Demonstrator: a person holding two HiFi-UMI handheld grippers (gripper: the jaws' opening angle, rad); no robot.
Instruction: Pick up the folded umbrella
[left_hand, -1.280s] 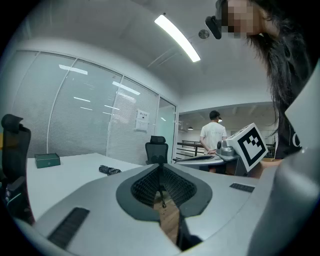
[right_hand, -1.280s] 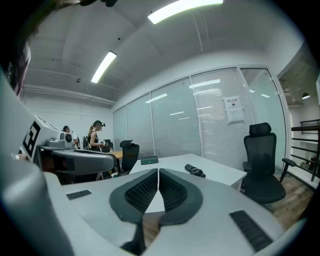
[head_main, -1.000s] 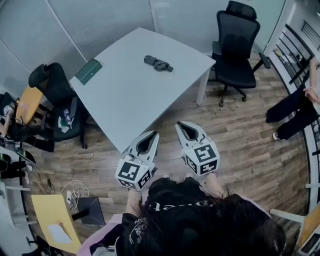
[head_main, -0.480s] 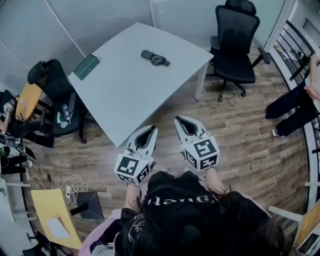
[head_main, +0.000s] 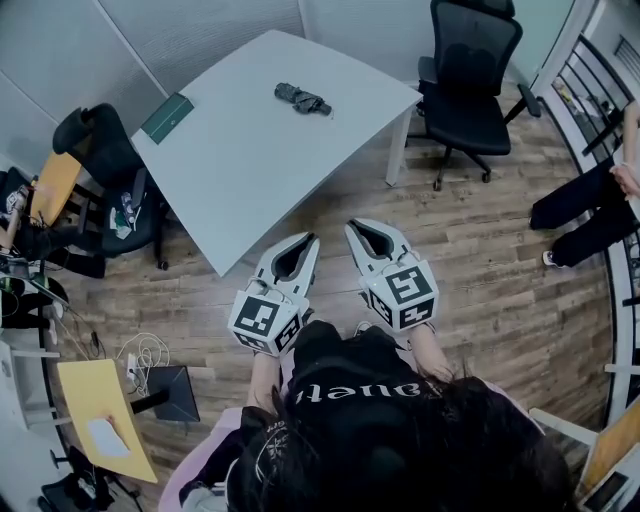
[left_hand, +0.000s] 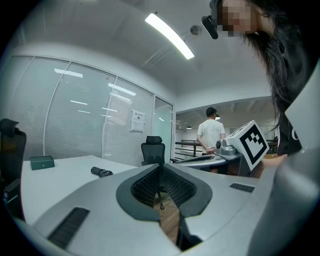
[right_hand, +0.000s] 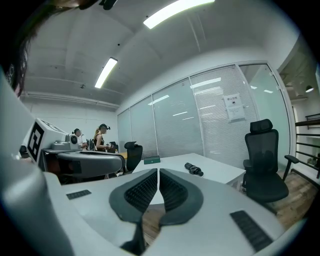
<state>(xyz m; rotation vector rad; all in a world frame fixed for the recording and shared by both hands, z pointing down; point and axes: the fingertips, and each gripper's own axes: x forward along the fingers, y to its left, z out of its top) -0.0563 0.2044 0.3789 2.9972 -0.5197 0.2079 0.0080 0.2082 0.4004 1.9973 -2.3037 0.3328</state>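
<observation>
The folded dark umbrella (head_main: 302, 99) lies on the far part of the white table (head_main: 250, 170). It also shows small in the left gripper view as the umbrella (left_hand: 101, 172) and in the right gripper view as the umbrella (right_hand: 194, 169). My left gripper (head_main: 306, 241) and right gripper (head_main: 358, 227) are held side by side over the wooden floor, short of the table's near corner and well away from the umbrella. Both point toward the table. Each has its jaws together with nothing between them.
A green book (head_main: 167, 118) lies at the table's left corner. A black office chair (head_main: 468, 80) stands right of the table, another dark chair (head_main: 100, 160) at its left. A person's legs (head_main: 585, 215) show at the right edge. A yellow desk (head_main: 100, 425) is near left.
Both grippers, still shut, have moved forward with the person. In the head view the table and umbrella have slid up and to the left.
</observation>
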